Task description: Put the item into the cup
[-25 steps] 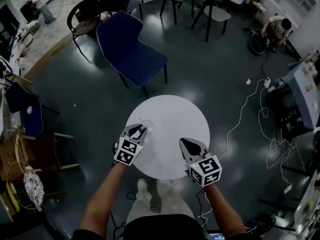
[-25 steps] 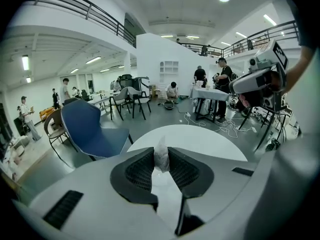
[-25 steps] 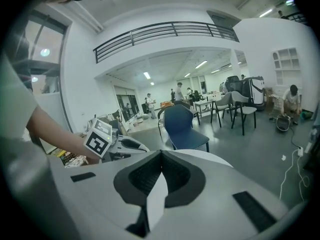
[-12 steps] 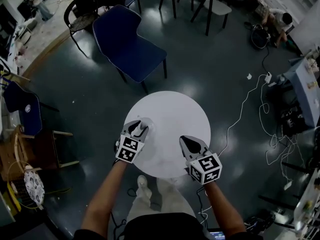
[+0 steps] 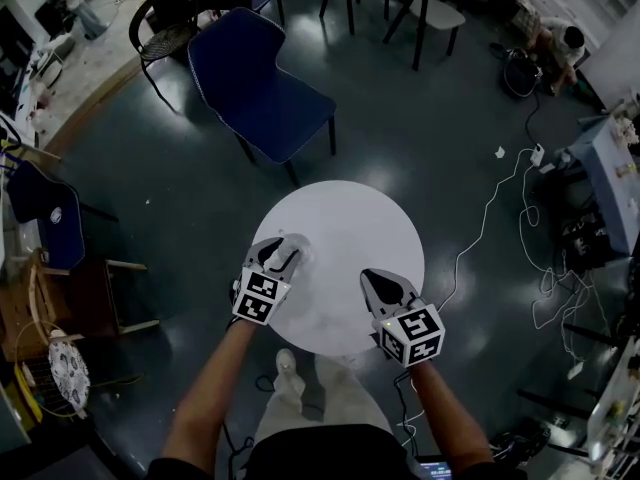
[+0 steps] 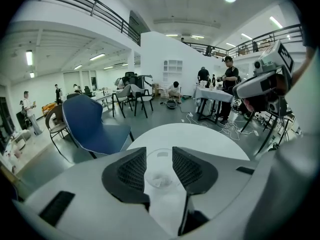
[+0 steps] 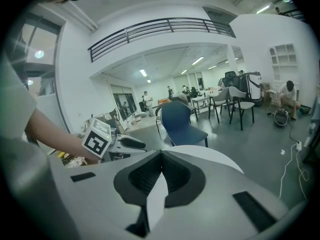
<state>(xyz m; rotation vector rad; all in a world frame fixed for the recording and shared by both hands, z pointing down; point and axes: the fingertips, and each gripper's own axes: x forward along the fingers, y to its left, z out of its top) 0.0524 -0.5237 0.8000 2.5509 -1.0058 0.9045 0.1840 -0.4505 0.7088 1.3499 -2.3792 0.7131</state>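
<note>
As the left tongs (image 6: 159, 156) spread their jaws, nothing is pinched between them; the crumpled whitish item (image 6: 161, 182) lies just beneath, inside the clear cup (image 6: 163, 153) on the round white desk (image 5: 350, 228). The drop looks done, so lifting clear seems next. Only the left tongs' view shows the item; the head view barely shows the cup. To their right, the right tongs (image 5: 377, 285) are pressed together, empty.
</note>
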